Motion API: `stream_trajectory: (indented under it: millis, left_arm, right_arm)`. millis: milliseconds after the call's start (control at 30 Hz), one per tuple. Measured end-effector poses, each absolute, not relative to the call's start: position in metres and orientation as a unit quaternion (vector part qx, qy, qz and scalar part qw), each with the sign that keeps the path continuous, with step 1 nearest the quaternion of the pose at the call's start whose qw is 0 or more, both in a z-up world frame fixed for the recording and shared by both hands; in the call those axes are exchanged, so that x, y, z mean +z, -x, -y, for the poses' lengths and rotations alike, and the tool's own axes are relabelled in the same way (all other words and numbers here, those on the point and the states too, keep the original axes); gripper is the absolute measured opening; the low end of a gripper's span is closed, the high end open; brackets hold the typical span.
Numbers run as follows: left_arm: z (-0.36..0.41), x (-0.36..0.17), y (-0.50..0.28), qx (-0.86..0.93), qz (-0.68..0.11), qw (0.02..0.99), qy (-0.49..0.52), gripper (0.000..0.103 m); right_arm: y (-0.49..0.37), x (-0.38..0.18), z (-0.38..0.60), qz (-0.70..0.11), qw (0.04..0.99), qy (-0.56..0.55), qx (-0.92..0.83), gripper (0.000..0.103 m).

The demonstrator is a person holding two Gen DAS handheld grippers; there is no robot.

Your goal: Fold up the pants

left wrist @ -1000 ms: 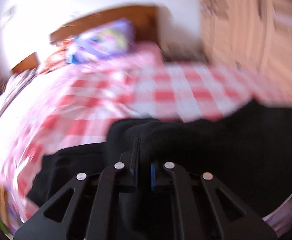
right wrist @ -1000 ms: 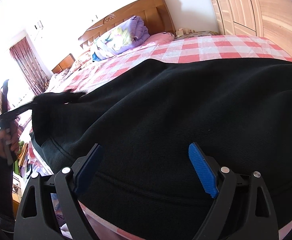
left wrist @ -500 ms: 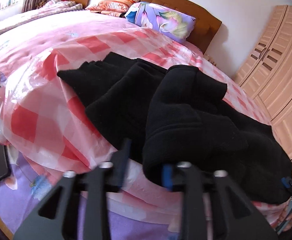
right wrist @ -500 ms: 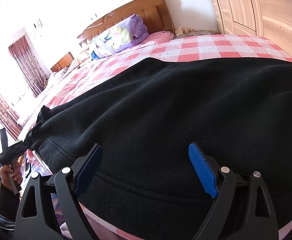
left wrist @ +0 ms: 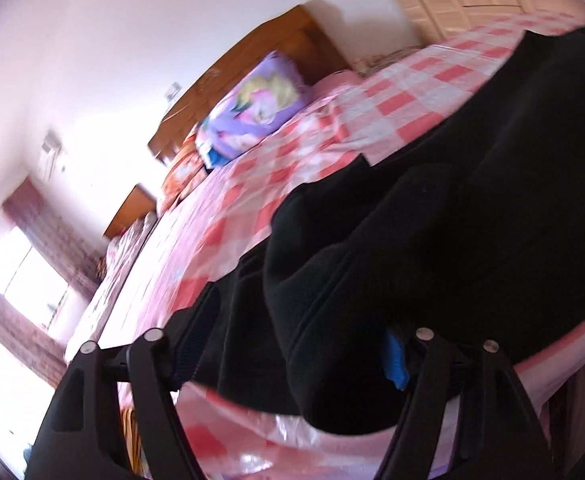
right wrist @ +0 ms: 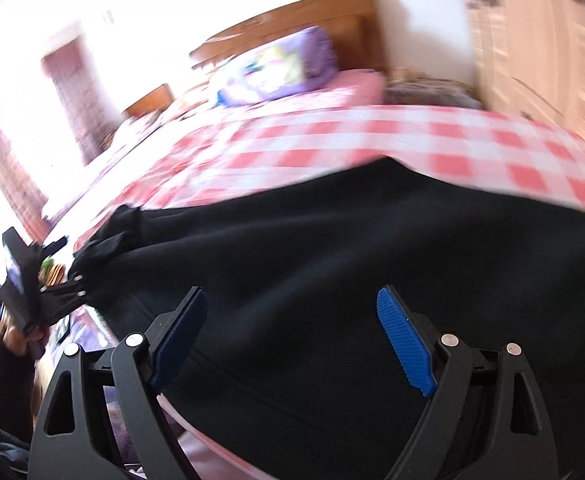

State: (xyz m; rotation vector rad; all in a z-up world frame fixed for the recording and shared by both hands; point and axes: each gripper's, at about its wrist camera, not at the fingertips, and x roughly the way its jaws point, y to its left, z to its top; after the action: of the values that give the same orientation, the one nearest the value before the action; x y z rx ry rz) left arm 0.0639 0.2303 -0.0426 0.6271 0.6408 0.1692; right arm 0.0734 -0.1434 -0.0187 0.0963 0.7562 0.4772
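Black pants (left wrist: 472, 220) lie across a pink checked bed (left wrist: 292, 152). In the left wrist view my left gripper (left wrist: 300, 320) stands open at the bed's near edge. A thick bunched end of the pants sits loosely between its fingers and half covers the blue pad (left wrist: 394, 364). The right wrist view shows the pants (right wrist: 332, 240) spread wide. My right gripper (right wrist: 292, 296) hovers open over their near hem with nothing gripped. At the far left of that view the left gripper (right wrist: 72, 284) meets the gathered leg ends, held by a person's hand (right wrist: 20, 336).
A purple floral pillow (right wrist: 284, 68) and a wooden headboard (right wrist: 292, 16) are at the bed's far end. A pale wardrobe (right wrist: 540, 40) stands on the right. Curtained windows (left wrist: 32, 280) lie to the left. Crinkled plastic (left wrist: 292, 436) hangs off the bed's near edge.
The left gripper, shut on the lifted leg end a second ago, has opened wide, sunk to the bed edge and rolled. The right gripper stays open and has shifted, blurring its view.
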Motion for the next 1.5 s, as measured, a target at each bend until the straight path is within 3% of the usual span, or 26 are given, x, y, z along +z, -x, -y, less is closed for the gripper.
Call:
stream_trajectory:
  millis: [33, 100, 167, 200, 300, 333, 500, 567, 633, 733, 800, 867, 900, 933, 967, 1000, 1033, 1133, 1333, 1400, 1500]
  left_arm:
    - [-0.236, -0.043, -0.07, 0.066, -0.329, 0.9, -0.279, 0.009]
    - [-0.263, -0.037, -0.073, 0.047, -0.341, 0.925, -0.16, 0.009]
    - [-0.302, -0.031, -0.071, 0.024, -0.332, 0.943, -0.005, 0.008]
    - [-0.342, -0.031, -0.063, 0.011, -0.307, 0.942, 0.136, 0.008]
    - [-0.418, -0.069, -0.042, -0.02, -0.244, 0.871, 0.425, 0.008]
    - [-0.43, -0.082, -0.038, -0.018, -0.238, 0.85, 0.469, 0.008]
    - [-0.409, -0.081, -0.045, 0.016, -0.283, 0.878, 0.386, 0.01]
    - [-0.406, -0.074, -0.049, 0.019, -0.286, 0.883, 0.373, 0.021]
    - [-0.405, -0.069, -0.052, 0.008, -0.285, 0.884, 0.371, 0.046]
    - [-0.397, -0.064, -0.045, 0.0, -0.29, 0.891, 0.349, 0.059]
    - [-0.392, -0.062, -0.047, 0.003, -0.294, 0.896, 0.333, 0.061]
    - [-0.391, -0.061, -0.046, 0.008, -0.292, 0.899, 0.328, 0.059]
    - [-0.389, -0.06, -0.045, 0.011, -0.288, 0.9, 0.328, 0.053]
    - [-0.389, -0.059, -0.044, 0.014, -0.286, 0.901, 0.326, 0.037]
    - [-0.389, -0.059, -0.044, 0.02, -0.287, 0.902, 0.322, 0.029]
    - [-0.39, -0.058, -0.044, 0.023, -0.287, 0.903, 0.32, 0.015]
    - [-0.394, -0.058, -0.045, 0.024, -0.286, 0.904, 0.318, 0.011]
    - [-0.394, -0.05, -0.041, 0.02, -0.276, 0.911, 0.308, 0.009]
    - [-0.371, -0.018, -0.032, 0.038, -0.209, 0.946, 0.243, 0.009]
    - [-0.372, -0.033, -0.049, 0.059, -0.246, 0.937, 0.24, 0.009]
    - [-0.375, -0.068, -0.068, 0.081, -0.309, 0.919, 0.231, 0.016]
  right_arm:
    - [-0.081, -0.017, 0.131, -0.366, 0.897, -0.03, 0.245, 0.084]
    - [-0.101, -0.013, 0.095, -0.36, 0.891, 0.028, 0.276, 0.082]
    - [-0.116, -0.009, 0.067, -0.349, 0.881, 0.071, 0.311, 0.069]
    - [-0.124, -0.008, 0.052, -0.345, 0.872, 0.092, 0.334, 0.068]
    - [-0.148, -0.012, -0.005, -0.341, 0.834, 0.168, 0.4, 0.063]
    - [-0.152, -0.016, -0.019, -0.342, 0.823, 0.186, 0.413, 0.06]
    - [-0.184, -0.03, -0.076, -0.356, 0.785, 0.237, 0.449, 0.041]
    - [-0.198, -0.037, -0.09, -0.375, 0.767, 0.232, 0.467, 0.038]
    - [-0.203, -0.045, -0.1, -0.391, 0.746, 0.238, 0.483, 0.038]
    - [-0.199, -0.053, -0.106, -0.391, 0.737, 0.263, 0.484, 0.038]
    - [-0.199, -0.053, -0.105, -0.387, 0.74, 0.263, 0.484, 0.038]
    - [-0.203, -0.052, -0.105, -0.387, 0.746, 0.257, 0.476, 0.038]
    - [-0.204, -0.052, -0.105, -0.387, 0.747, 0.259, 0.474, 0.038]
    - [-0.204, -0.053, -0.106, -0.388, 0.747, 0.26, 0.473, 0.038]
    - [-0.204, -0.054, -0.107, -0.386, 0.748, 0.261, 0.472, 0.038]
    - [-0.203, -0.055, -0.108, -0.382, 0.75, 0.265, 0.47, 0.032]
    - [-0.198, -0.055, -0.109, -0.375, 0.749, 0.269, 0.476, 0.02]
    - [-0.183, -0.049, -0.109, -0.334, 0.764, 0.295, 0.467, 0.006]
    - [-0.169, -0.005, -0.092, -0.239, 0.823, 0.278, 0.433, 0.006]
    - [-0.183, -0.021, -0.099, -0.276, 0.813, 0.284, 0.427, 0.006]
    - [-0.201, -0.055, -0.106, -0.331, 0.794, 0.289, 0.42, 0.024]
